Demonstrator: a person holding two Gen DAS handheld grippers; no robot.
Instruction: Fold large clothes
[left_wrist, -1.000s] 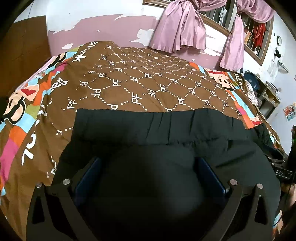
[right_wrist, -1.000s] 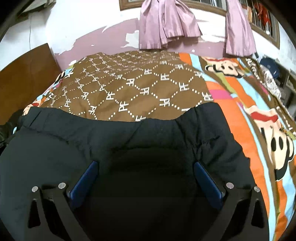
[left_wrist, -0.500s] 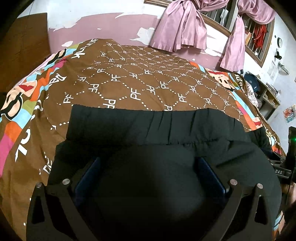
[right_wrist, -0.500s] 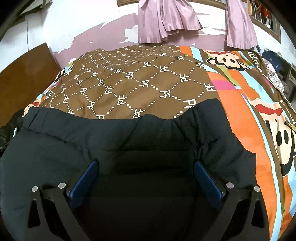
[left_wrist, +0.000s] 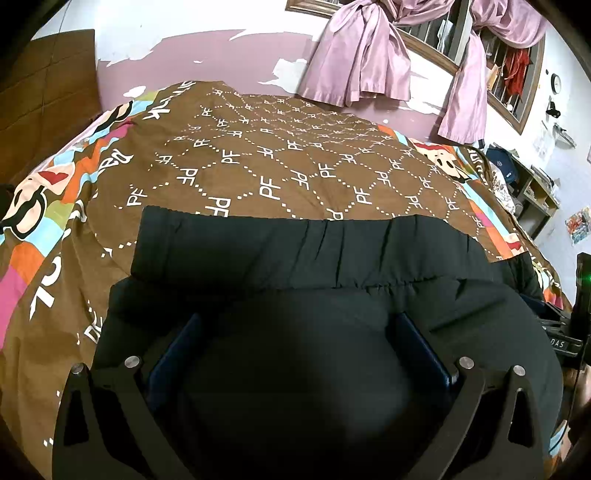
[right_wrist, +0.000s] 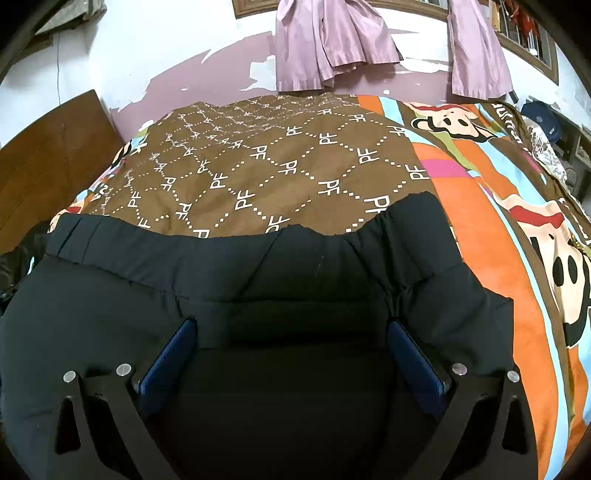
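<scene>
On the bed (left_wrist: 280, 173), the black garment (left_wrist: 295, 258) is lying flat, waistband facing the far wall. Both the left hand-held gripper (left_wrist: 295, 350) and the right hand-held gripper (right_wrist: 291, 354) are sitting spread over it, pinching nothing. Judging by this, both should be closing on matching corners, lifting evenly

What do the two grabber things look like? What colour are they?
Both match. The left gripper and the right gripper each have two black arms with slot-shaped cut-outs and round silver bolts. Their fingers carry flat, dark blue pads on the inner sides. No cables or sleeves show near them. In the left view, a black device with white letters and a green light sits at the right edge.
</scene>
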